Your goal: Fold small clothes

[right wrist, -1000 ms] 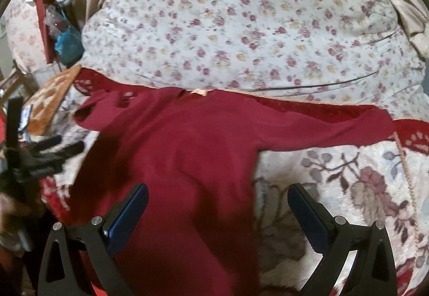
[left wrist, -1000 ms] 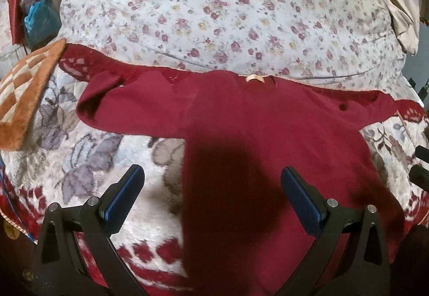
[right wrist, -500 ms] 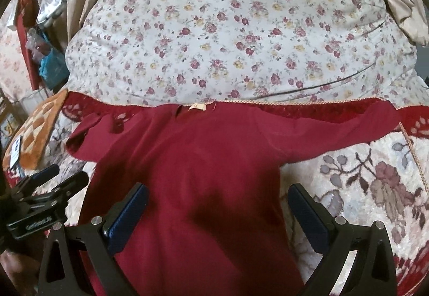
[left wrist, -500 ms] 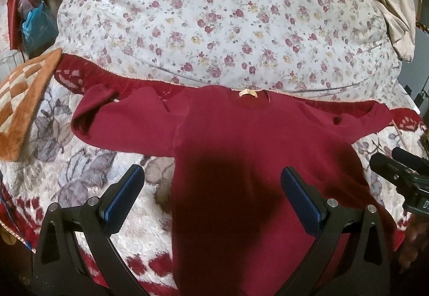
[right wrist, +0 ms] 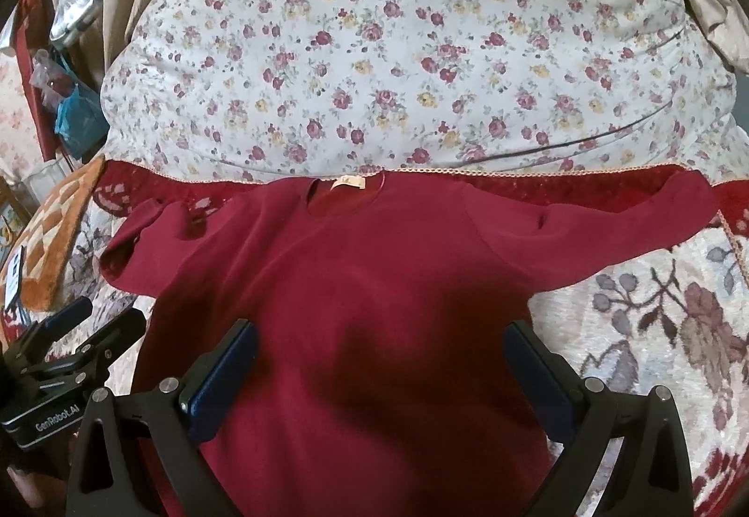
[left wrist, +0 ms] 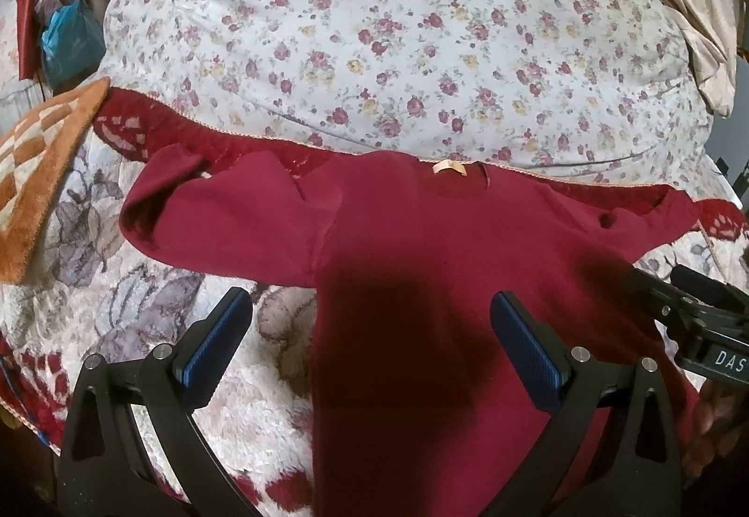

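Shirt (right wrist: 374, 283) flat — right sleeve (right wrist: 608, 231) unobstructed (right view only).

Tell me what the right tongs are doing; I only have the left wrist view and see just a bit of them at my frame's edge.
Observer: The right tongs are open and empty, held over the middle of the red shirt.
Operator: Where do they sit against the shirt's side edge?
Observer: Their right finger is about over the shirt's right side edge; the other finger is over the body.
Operator: Anything past my left edge?
Observer: A small white item lies at the near edge of the orange checked mat; it is too small to identify.
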